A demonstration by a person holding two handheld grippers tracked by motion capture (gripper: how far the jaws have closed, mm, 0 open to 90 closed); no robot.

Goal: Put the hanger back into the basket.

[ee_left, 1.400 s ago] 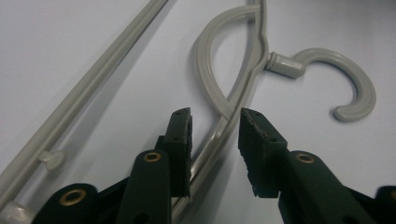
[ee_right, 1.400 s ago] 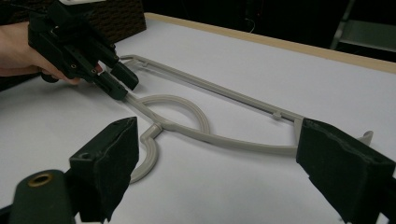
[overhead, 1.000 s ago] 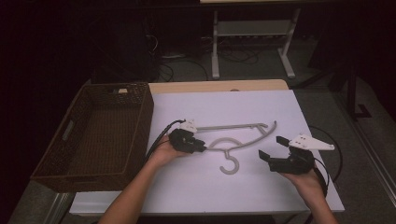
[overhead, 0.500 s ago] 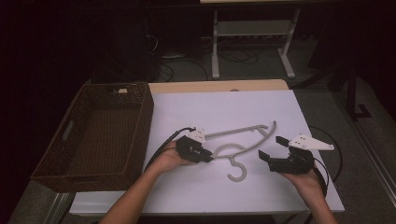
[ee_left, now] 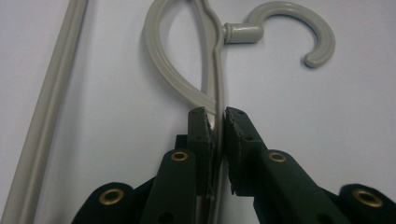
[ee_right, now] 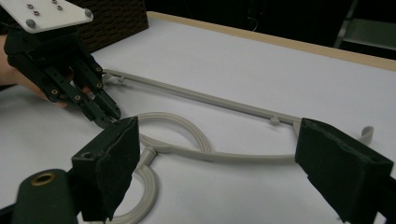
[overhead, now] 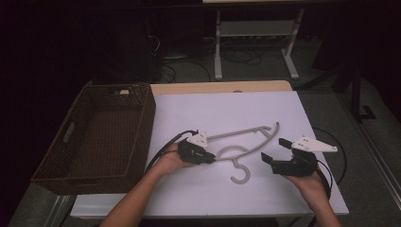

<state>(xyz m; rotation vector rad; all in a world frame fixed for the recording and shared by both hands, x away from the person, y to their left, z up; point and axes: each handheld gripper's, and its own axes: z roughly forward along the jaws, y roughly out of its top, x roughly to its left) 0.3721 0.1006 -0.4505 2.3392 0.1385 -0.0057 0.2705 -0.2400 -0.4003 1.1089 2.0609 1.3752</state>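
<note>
A grey plastic hanger lies flat mid-table between the 2 grippers. The left gripper pinches its looped neck; the right gripper, jaws wide apart, holds nothing just right of it.

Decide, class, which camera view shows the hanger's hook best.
The left gripper view: the hook is close, sharp and unobstructed, its open curl complete. The high view shows the hook small but whole; in the right gripper view a black jaw partly hides it.
</note>
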